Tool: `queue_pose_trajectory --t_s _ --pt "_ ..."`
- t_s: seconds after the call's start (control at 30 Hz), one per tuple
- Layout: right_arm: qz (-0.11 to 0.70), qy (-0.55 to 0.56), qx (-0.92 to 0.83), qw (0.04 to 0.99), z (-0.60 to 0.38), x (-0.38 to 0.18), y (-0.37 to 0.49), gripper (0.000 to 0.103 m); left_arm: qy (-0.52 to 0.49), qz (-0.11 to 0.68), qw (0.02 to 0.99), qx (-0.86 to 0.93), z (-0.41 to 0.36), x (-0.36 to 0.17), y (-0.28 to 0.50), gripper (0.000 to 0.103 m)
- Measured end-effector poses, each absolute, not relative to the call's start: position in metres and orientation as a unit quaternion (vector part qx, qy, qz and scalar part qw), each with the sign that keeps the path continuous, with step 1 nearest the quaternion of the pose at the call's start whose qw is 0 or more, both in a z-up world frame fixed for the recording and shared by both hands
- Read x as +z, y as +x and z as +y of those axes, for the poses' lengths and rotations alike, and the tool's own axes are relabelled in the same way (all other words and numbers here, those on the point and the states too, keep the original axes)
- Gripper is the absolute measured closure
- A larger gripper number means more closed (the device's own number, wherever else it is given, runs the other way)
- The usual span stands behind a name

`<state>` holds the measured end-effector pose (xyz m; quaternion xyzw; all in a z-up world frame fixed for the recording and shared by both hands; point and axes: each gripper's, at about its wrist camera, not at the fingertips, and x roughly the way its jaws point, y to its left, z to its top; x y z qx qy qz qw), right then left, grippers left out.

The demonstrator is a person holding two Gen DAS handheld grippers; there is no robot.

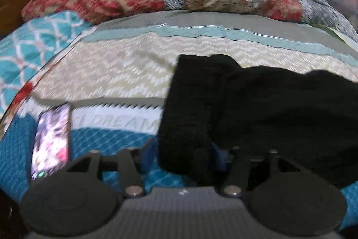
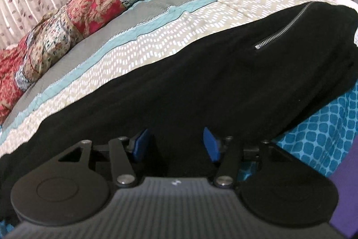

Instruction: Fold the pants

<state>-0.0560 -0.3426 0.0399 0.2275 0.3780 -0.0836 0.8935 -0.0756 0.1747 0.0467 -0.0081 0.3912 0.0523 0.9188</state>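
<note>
Both tongs, left and right, gape at black pants.

Light: soft, even indoor light, no hard shadows.
Blur: left wrist view smeared; right wrist view sharper.
Edges: fisheye bending.
Black pants: detail lost.
</note>
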Motion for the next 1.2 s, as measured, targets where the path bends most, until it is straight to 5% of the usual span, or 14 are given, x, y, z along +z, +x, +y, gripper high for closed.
queue_pose_trajectory --t_s 0.2,0.37,0.6,0.7,1.0,1.2 --pt "0.346 0.258 -0.043 0.901 -0.337 0.047 -0.059 0.046 -0.143 0.322 0.931 0.095 0.205 0.092 -0.092 0.038" --pt "0.350 0.227 0.015 0.909 -0.313 0.043 -0.054 0.046 -0.120 0.288 0.950 0.011 0.162 0.117 -0.067 0.038" --pt "0.383 0.269 0.038 0.883 -0.346 0.030 -0.075 0.046 -0.056 0.399 0.914 -0.042 0.093 0.062 -0.028 0.039" --pt "0.319 0.335 0.014 0.887 -0.392 0.039 -0.111 0.046 -0.010 0.436 0.900 -0.023 0.089 0.033 -0.027 0.040" --pt "0.140 0.379 -0.231 0.885 -0.512 0.049 -0.186 0.014 -0.052 0.429 0.902 -0.014 0.078 0.079 -0.024 0.039" --pt "0.148 0.409 -0.242 0.867 -0.530 0.028 -0.158 0.014 -0.050 0.433 0.900 -0.034 0.045 0.098 -0.015 0.037"
